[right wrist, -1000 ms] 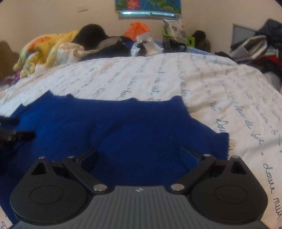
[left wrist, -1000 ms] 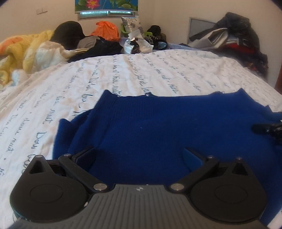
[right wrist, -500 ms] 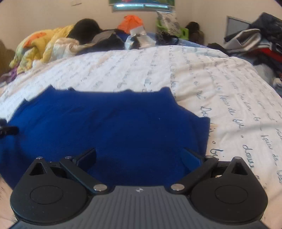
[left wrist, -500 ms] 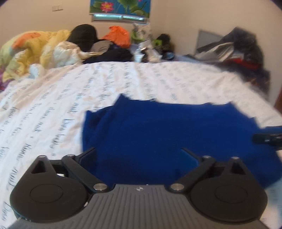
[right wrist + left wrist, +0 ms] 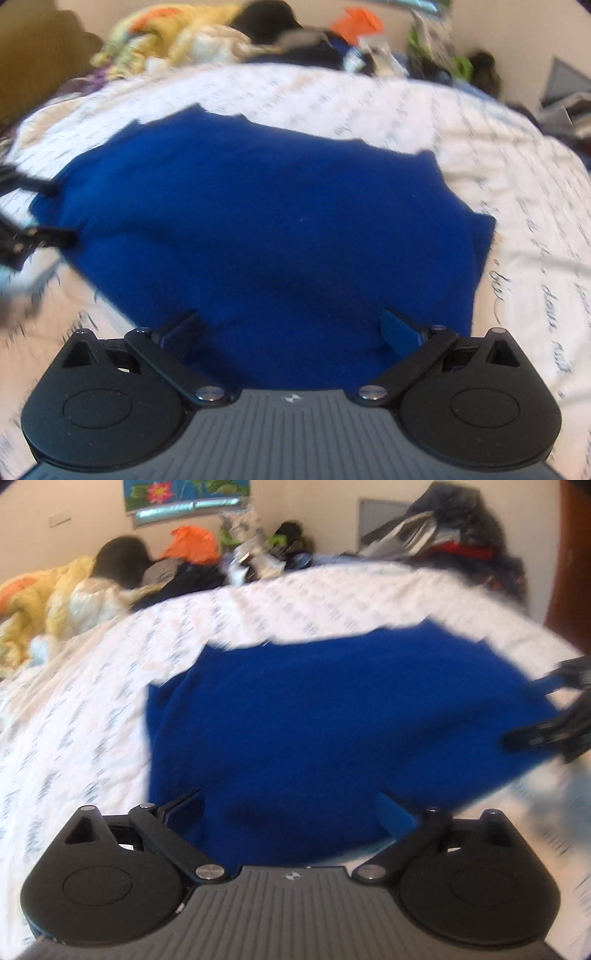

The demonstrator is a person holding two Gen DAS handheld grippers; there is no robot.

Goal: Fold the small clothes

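Both grippers pulled back since earlier frame; blue garment now shows whole outline, both views motion-blurred. No containers seen. Garment lies flat on white script-print bedsheet. Left gripper fingers spread wide, garment's near edge between them, not pinched. Right gripper likewise spread wide, gripping nothing, over near hem. Clothes pile along far bed edge.

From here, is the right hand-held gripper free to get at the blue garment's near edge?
Probably yes: the right hand-held gripper stands open right over the blue garment, with nothing lying between them on the bedsheet.
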